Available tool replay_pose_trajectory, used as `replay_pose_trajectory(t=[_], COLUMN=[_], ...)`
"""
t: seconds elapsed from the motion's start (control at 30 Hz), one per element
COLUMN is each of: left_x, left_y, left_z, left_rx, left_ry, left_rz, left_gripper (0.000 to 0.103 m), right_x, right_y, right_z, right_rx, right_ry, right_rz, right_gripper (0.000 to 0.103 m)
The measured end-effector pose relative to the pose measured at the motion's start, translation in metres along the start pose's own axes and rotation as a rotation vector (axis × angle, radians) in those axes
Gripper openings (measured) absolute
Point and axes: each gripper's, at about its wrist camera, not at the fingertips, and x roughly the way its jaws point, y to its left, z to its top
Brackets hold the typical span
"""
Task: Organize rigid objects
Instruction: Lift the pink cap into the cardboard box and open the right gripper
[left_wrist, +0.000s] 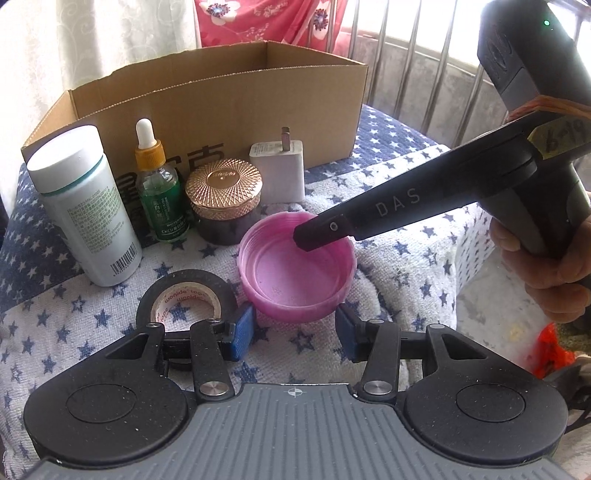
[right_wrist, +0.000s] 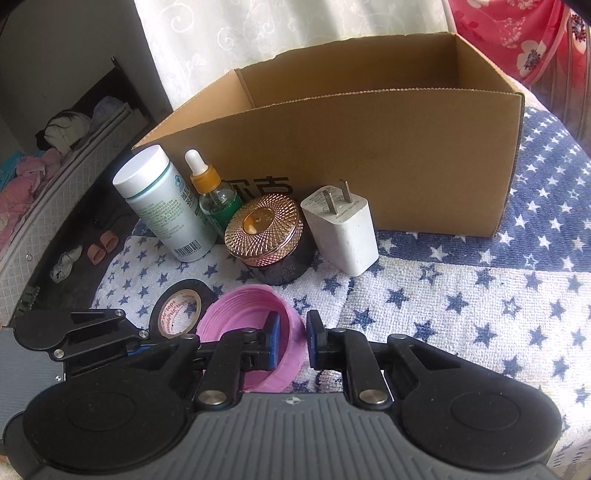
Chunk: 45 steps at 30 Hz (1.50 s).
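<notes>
A pink cap (left_wrist: 295, 273) lies open side up on the star-patterned cloth. My left gripper (left_wrist: 295, 334) is open, its blue pads just in front of the cap's near rim. My right gripper (right_wrist: 293, 341) straddles the cap's wall (right_wrist: 255, 317), one finger inside and one outside, with a gap still between the pads; its finger shows in the left wrist view (left_wrist: 325, 230) reaching into the cap. Behind stand a white bottle (left_wrist: 83, 206), a green dropper bottle (left_wrist: 157, 184), a gold-lidded jar (left_wrist: 225, 201) and a white charger (left_wrist: 280, 171).
An open cardboard box (left_wrist: 221, 110) stands behind the row of objects. A black tape roll (left_wrist: 184, 299) lies left of the cap. The cloth's left edge drops to a floor with slippers (right_wrist: 101, 245).
</notes>
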Motion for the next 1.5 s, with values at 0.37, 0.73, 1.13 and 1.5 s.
replay_pose_trajectory(t=[0.37, 0.73, 1.13, 1.5], left_x=[-0.055, -0.037, 0.077, 0.124], left_y=[-0.010, 0.056, 0.132, 0.143], left_z=[0.044, 0.145, 0.192, 0.190], left_rx=[0.081, 0.020, -0.130, -0.094], left_ry=[-0.221, -0.173, 0.185, 0.356], left_rz=[0.019, 0.002, -0.117, -0.114], left_gripper=[0.046, 0.046, 0.046, 0.046], right_x=[-0.089, -0.057, 0.092, 0.147], right_y=[0.047, 0.034, -0.041, -0.029], right_z=[0.038, 0.165, 0.217, 0.215], right_rx=[-0.136, -0.138, 0.060, -0.076], right_ry=[-0.264, -0.179, 0.269, 0.515], right_rz=[-0.088, -0.031, 0.004, -0.068], right_gripper=[0.016, 0.016, 0.016, 0.016])
